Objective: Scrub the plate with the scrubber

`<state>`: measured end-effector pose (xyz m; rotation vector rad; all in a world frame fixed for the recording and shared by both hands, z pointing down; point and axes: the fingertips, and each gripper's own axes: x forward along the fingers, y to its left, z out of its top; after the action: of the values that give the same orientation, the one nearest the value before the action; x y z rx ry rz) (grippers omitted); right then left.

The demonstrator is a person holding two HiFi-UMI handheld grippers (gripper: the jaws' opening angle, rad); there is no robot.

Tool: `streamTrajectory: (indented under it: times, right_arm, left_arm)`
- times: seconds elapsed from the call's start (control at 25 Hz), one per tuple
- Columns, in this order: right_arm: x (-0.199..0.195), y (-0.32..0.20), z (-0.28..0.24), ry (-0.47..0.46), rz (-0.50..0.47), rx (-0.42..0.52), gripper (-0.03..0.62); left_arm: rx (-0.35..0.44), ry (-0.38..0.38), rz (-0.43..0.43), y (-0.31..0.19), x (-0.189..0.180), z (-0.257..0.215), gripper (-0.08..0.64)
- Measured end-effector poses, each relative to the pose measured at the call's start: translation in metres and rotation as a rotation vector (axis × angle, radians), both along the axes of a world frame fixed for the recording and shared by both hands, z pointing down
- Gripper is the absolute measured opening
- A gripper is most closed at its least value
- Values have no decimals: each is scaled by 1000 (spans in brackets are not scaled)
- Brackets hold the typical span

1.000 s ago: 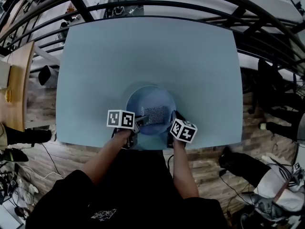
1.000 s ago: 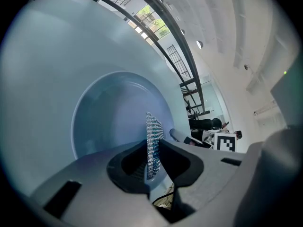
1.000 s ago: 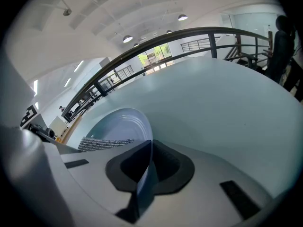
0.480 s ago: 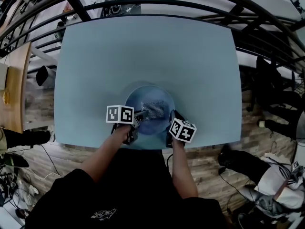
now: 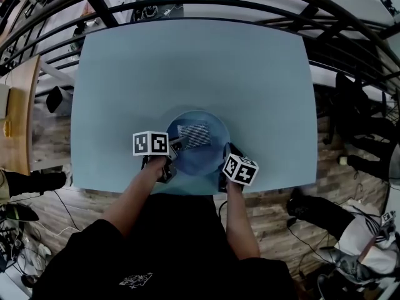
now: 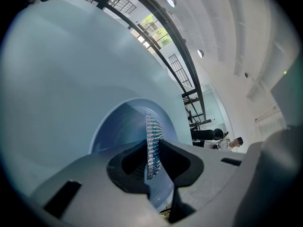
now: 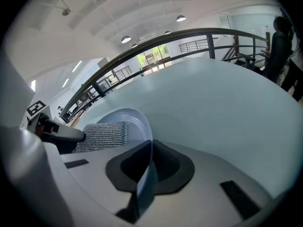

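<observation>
Pale grey-blue table (image 5: 187, 67) is spreading out beneath dark curved railings. Close to its near edge, a round blue plate (image 5: 209, 160) is lying flat, shallow and glossy with a raised rim. The left gripper (image 5: 175, 144) is clenching a silvery mesh scrubber (image 5: 194, 133) by its edge. Over the last second it has been sliding the scrubber from the plate's middle toward the far left, so scrubbing seems to be under way. The right gripper (image 5: 226, 151) is staying clamped on the plate's near-right rim, steadying it.
</observation>
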<state>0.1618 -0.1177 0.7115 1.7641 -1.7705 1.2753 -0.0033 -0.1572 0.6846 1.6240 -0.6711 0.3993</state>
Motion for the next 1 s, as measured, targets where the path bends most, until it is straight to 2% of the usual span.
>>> streamTrajectory:
  times: [0.4,1.0]
  right_arm:
    - [1,1,2,8,2,-1,17]
    - [2,2,0,18,7,7,17]
  left_arm:
    - [21,-31,-59,-15,-39,-2,75]
    - [28,-65,-119,6,-72,-8,75]
